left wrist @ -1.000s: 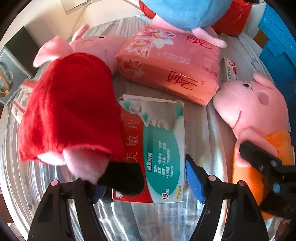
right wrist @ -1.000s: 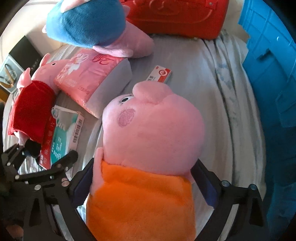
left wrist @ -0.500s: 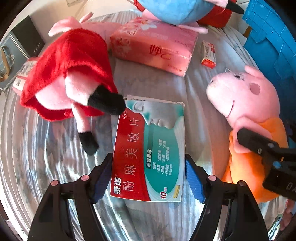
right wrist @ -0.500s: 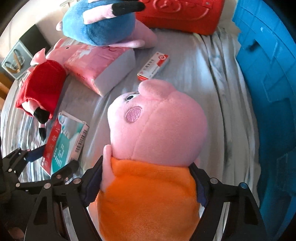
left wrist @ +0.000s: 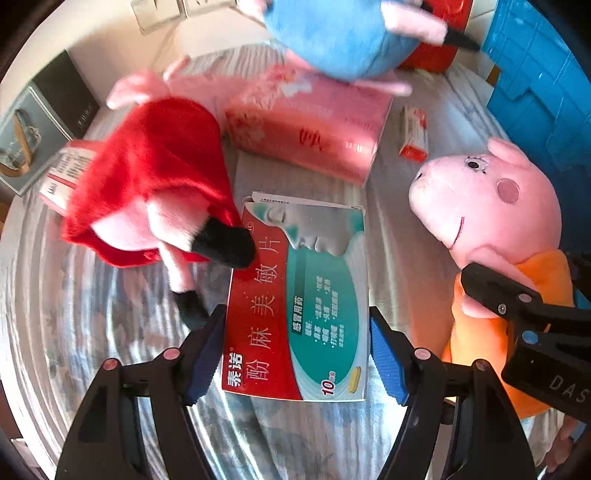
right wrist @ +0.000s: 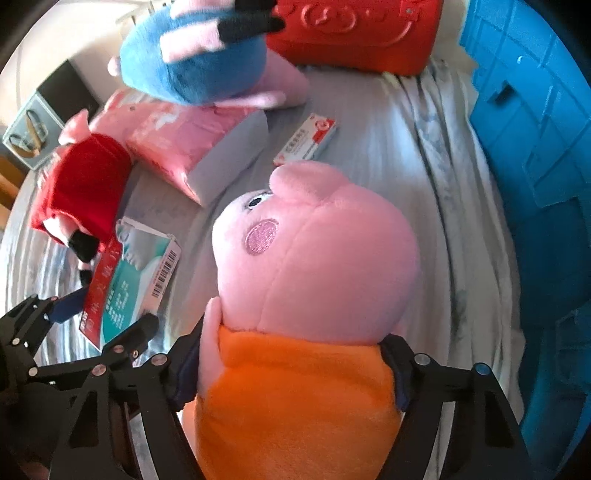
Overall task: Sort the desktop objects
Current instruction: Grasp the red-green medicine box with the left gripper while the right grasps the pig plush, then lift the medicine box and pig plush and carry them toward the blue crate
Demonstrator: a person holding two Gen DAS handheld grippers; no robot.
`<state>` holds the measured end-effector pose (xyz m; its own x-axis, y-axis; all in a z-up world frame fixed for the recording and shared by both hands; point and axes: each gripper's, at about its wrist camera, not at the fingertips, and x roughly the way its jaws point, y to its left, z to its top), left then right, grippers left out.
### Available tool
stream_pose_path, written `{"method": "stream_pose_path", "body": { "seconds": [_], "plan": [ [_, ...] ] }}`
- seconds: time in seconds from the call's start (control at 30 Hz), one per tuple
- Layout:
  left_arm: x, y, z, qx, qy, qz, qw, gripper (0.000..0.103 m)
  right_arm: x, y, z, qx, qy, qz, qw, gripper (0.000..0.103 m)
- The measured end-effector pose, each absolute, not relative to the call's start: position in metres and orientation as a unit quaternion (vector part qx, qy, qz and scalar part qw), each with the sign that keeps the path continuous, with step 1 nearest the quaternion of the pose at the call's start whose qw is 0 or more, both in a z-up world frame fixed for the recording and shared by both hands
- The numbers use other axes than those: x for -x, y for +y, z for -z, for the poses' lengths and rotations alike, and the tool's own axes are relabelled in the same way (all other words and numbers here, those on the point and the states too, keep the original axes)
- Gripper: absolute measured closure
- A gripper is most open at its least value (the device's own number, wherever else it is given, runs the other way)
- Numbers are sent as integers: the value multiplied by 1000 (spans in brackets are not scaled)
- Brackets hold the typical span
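L gripper [left wrist: 295,354] pinches red/teal medicine box [left wrist: 299,299] betw its blue pads, box lifted off striped cloth [left wrist: 92,332]. R gripper [right wrist: 291,373] clamps orange-dressed pig plush [right wrist: 314,280] at the body. Beyond: red-dressed pig plush [left wrist: 151,173], pink tissue pack [left wrist: 314,129], small red/white box [left wrist: 415,134], blue plush [left wrist: 340,33] furthest

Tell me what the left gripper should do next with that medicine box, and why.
Probably lift the medicine box a little higher and draw it back. The left gripper has its fingers against both long edges, but the black foot of the red-dressed pig plush overlaps the box's far corner and could drag.
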<state>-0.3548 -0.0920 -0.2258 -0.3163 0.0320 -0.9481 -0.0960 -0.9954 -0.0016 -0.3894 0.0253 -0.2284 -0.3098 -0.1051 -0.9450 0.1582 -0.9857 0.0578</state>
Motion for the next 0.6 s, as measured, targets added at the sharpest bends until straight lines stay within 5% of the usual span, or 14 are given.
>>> {"method": "stream_pose_path", "body": {
  "seconds": [0.6],
  "plan": [
    [279,-90,107,438,15,-898,23,31,294,36,78,-410,27,906,104,27]
  ]
}}
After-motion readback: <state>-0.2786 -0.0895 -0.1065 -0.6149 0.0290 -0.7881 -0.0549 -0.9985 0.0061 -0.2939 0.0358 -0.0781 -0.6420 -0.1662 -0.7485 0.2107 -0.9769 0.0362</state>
